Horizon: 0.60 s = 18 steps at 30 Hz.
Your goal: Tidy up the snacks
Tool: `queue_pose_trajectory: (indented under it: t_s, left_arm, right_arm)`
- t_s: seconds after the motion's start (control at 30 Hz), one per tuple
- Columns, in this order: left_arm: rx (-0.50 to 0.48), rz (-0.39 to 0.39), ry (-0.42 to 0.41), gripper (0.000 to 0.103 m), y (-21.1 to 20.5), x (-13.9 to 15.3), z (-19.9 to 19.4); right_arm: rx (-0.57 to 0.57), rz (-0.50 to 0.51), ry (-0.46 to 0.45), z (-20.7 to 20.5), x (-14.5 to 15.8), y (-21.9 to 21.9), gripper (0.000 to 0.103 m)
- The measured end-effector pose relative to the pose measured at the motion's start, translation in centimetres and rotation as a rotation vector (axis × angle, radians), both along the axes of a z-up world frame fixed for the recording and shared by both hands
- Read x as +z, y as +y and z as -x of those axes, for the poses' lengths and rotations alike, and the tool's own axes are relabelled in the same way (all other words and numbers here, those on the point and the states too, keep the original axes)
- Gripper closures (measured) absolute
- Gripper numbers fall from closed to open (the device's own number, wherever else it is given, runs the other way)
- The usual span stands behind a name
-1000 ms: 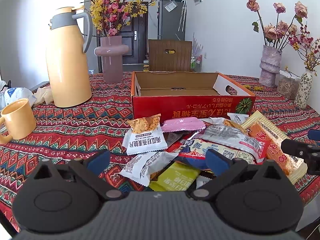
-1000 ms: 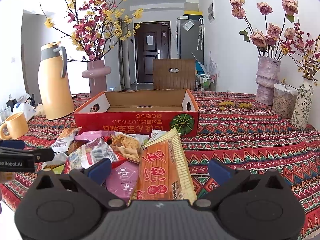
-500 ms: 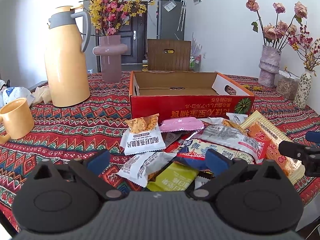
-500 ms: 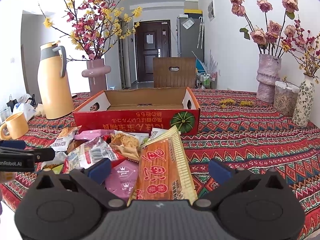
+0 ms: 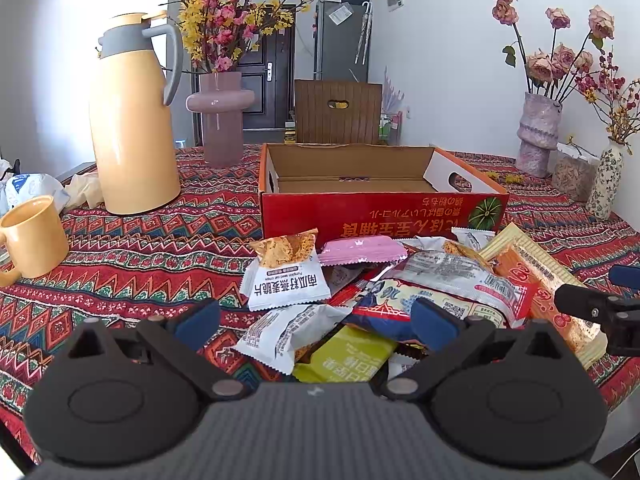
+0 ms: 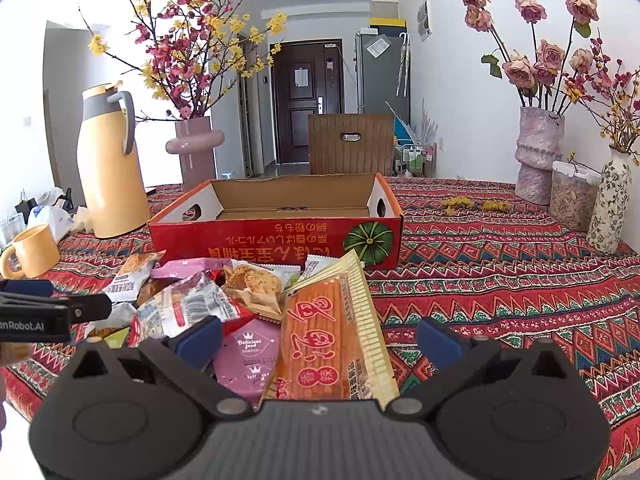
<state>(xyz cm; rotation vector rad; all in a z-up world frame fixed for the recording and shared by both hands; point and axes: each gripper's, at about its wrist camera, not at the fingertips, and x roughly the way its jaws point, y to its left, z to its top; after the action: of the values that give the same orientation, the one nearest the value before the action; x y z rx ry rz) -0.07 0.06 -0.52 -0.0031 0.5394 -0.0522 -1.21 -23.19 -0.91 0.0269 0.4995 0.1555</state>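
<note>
Right wrist view: red box (image 6: 276, 240) holds nothing; snacks (image 6: 256, 300) lie before it; both fingers released.

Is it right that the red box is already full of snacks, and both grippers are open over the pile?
Not quite. The red cardboard box is empty; both wrist views show its bare bottom. The snack packets lie piled in front of it. The left gripper and right gripper are open.

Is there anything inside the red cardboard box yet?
The red box shows only bare cardboard floor and walls; no snacks are visible in it. Its front wall hides the nearest strip of floor. The snack pile lies in front.
</note>
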Motion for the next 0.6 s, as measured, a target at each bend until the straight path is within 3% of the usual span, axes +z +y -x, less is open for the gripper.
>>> queue_pose_trajectory:
  t_s: [0.6]
  left_arm:
    - [0.002, 0.006, -0.017, 0.000, 0.34, 0.07, 0.47]
  right_arm:
    - [-0.008, 0.011, -0.003, 0.28, 0.07, -0.07, 0.000]
